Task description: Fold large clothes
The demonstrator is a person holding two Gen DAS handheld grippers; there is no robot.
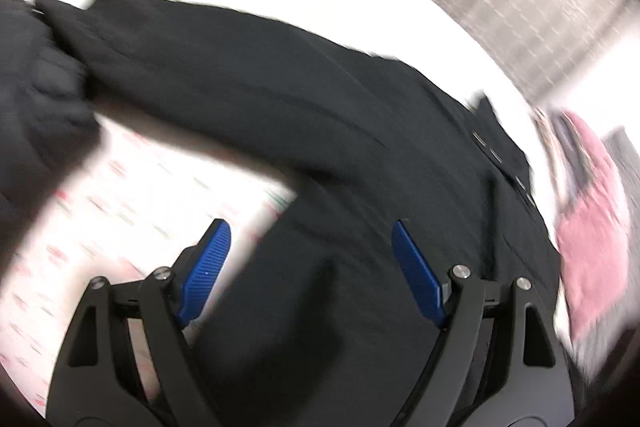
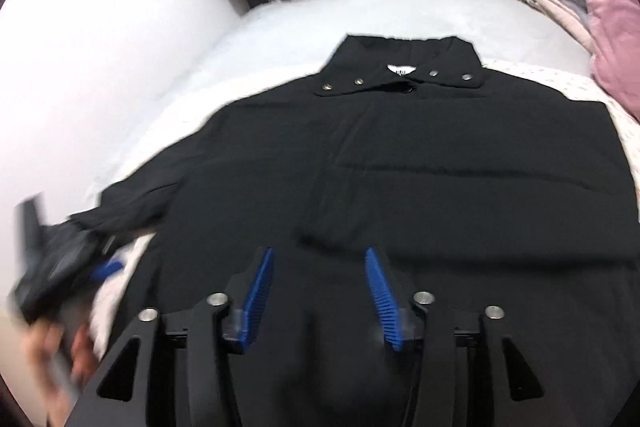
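A black jacket [image 2: 400, 179] is laid flat on the bed [image 2: 280, 23], one sleeve [image 2: 132, 195] still unfolded. Both the left gripper [image 1: 310, 243] and right gripper [image 2: 320, 267] are held wide apart, empty; folding is judged barely begun

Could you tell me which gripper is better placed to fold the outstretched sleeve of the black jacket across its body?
Probably the left gripper: its open jaws sit beside the black padded jacket's outstretched sleeve. The right gripper, also open, hovers over the jacket's lower middle.
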